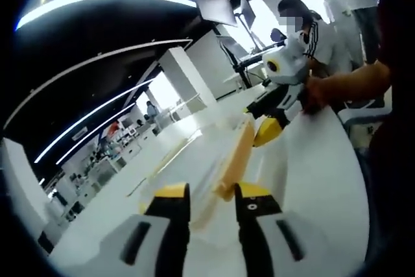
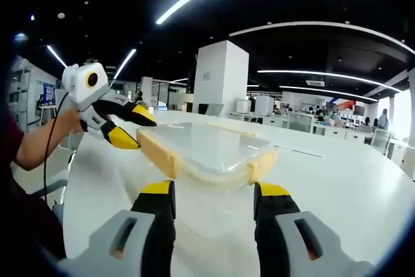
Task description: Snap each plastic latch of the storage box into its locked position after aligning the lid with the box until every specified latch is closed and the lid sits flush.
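Observation:
A clear storage box [image 2: 204,147] with a see-through lid and yellow latches [image 2: 159,154] lies on a white table [image 2: 350,186]. My right gripper [image 2: 214,189] is open, and the box's near long side sits just beyond its yellow tips. A hand holds my left gripper [image 2: 133,126] at the box's left end, jaws apart around that corner. In the left gripper view, the left gripper [image 1: 212,192] is open with the box's yellow edge [image 1: 237,154] running up from between its jaws. The right gripper [image 1: 262,120] stands at the box's [image 1: 194,160] far end.
The wide white table [image 1: 318,173] stretches around the box. A person's arm [image 1: 350,82] holds the right gripper, and other people stand behind it. A white pillar [image 2: 220,76] and office desks lie far behind.

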Action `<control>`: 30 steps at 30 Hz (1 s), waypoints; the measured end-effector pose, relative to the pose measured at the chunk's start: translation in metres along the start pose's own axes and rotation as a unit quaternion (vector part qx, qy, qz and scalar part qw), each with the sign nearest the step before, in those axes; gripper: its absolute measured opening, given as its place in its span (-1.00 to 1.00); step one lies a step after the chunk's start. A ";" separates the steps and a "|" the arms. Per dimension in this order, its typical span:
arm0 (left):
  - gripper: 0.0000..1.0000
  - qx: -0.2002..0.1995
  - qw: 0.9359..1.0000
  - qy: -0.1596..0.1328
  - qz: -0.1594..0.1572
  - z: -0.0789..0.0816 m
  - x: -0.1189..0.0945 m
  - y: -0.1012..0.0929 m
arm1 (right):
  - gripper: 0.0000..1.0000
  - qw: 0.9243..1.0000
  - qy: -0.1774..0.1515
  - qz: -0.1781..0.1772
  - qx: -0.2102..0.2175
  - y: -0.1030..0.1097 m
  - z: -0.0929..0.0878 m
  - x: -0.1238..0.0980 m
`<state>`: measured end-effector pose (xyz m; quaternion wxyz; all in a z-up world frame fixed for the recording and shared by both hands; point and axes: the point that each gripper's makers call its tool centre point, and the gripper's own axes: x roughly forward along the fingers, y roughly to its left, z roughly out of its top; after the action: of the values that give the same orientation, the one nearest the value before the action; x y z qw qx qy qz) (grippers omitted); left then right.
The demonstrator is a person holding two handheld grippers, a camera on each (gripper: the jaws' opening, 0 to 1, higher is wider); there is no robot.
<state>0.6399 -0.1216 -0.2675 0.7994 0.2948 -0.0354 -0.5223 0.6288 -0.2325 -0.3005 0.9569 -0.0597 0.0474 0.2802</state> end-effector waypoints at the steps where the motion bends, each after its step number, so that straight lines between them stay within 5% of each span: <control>1: -0.49 0.005 1.000 0.004 -0.002 -0.001 0.000 0.000 | -0.06 1.000 0.000 0.000 0.000 0.000 0.000 0.000; 23: -0.61 0.061 0.998 0.023 -0.014 0.002 0.002 -0.009 | -0.06 1.000 0.000 -0.003 -0.004 -0.002 -0.001 0.000; 24: -0.63 0.078 0.996 0.047 0.020 -0.006 0.001 0.004 | -0.06 1.000 0.002 -0.005 -0.008 -0.002 -0.001 0.000; 25: -0.63 0.070 0.997 0.028 -0.008 0.001 0.008 -0.008 | -0.06 1.000 0.002 -0.004 -0.006 -0.001 -0.001 0.000; 30: -0.64 0.071 0.997 0.031 -0.005 0.001 0.001 -0.007 | -0.06 1.000 0.002 -0.005 -0.006 -0.002 -0.001 0.002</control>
<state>0.6340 -0.1251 -0.2709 0.7745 0.3670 -0.0463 -0.5132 0.6311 -0.2336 -0.3017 0.9577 -0.0664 0.0470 0.2760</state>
